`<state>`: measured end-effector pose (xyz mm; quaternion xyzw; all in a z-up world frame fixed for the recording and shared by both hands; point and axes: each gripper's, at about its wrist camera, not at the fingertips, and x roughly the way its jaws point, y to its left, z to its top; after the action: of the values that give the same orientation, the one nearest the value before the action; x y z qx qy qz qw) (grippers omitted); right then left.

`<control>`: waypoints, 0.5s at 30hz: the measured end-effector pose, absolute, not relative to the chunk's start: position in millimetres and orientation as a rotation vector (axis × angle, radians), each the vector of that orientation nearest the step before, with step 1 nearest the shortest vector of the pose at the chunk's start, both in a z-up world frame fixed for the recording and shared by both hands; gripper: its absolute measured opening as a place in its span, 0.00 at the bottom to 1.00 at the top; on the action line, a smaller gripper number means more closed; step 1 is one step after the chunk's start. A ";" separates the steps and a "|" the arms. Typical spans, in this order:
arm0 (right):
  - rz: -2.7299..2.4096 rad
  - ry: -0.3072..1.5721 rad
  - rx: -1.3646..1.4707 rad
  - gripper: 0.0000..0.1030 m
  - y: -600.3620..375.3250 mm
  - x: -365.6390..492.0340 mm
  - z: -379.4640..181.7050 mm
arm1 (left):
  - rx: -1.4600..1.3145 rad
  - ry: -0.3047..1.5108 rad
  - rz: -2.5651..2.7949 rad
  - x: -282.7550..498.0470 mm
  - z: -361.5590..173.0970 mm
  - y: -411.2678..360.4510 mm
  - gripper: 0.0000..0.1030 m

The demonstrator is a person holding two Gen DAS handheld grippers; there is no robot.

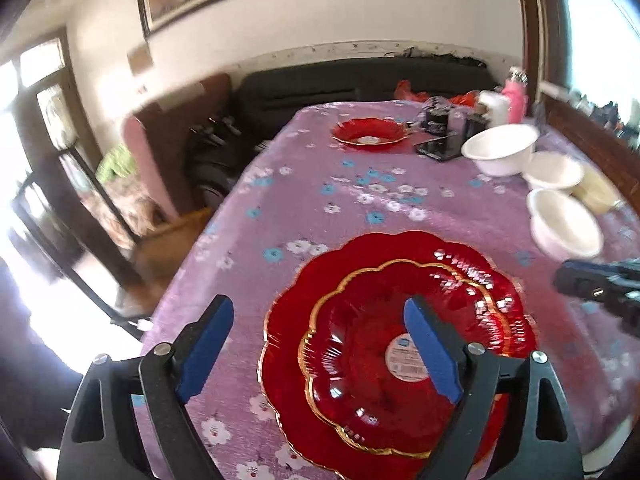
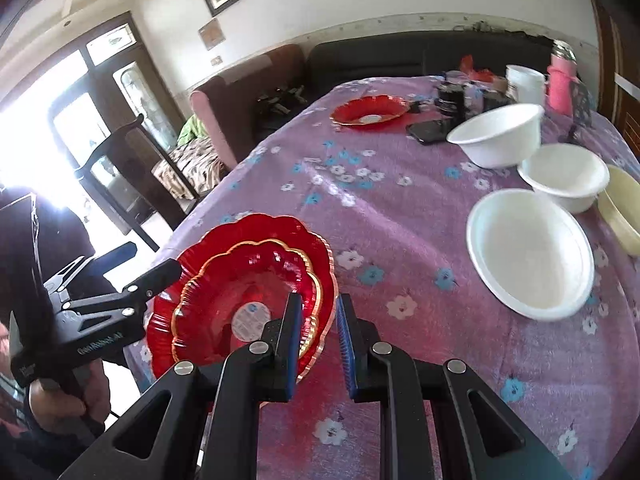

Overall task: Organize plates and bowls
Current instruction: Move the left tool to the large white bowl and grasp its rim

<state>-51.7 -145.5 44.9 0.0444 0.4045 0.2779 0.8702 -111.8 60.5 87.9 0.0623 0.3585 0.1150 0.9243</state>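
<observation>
Two red scalloped plates are stacked near the table's front: a small gold-rimmed plate lies in a larger red plate. My left gripper hovers open and wide above their left side, holding nothing. My right gripper sits just right of the stack with a narrow gap between its pads and nothing in it. A third red plate lies far back. Three white bowls stand on the right.
A purple flowered cloth covers the table. A cream bowl, a dark phone, a pink bottle and several jars crowd the back right. A person's hand holds the left gripper. A chair and sofa stand past the left edge.
</observation>
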 end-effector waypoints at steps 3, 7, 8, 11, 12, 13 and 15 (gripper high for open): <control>0.558 0.831 0.133 0.18 -159.9 -52.8 45.4 | 0.202 0.705 0.288 -111.9 85.6 48.8 0.89; 0.536 0.849 0.204 0.18 -177.6 -47.4 42.9 | 0.207 0.710 0.267 -109.3 86.7 40.2 0.89; 0.527 0.858 0.219 0.18 -181.6 -45.7 41.7 | 0.214 0.708 0.268 -109.0 86.8 38.1 0.89; 0.511 0.864 0.253 0.18 -191.2 -42.5 38.7 | 0.234 0.706 0.268 -107.5 88.0 32.6 0.89; 0.499 0.861 0.256 0.18 -194.8 -42.1 38.1 | 0.234 0.705 0.269 -107.1 88.6 31.4 0.89; 0.490 0.859 0.259 0.18 -198.3 -41.6 37.2 | 0.234 0.707 0.263 -106.3 89.2 30.1 0.89; 0.476 0.864 0.277 0.23 -206.1 -39.5 34.7 | 0.242 0.708 0.262 -105.2 90.0 26.2 0.89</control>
<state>-39.5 -206.1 34.7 0.1326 0.4135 0.2275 0.8716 -105.2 26.2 90.0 0.1178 0.3446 0.1277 0.9225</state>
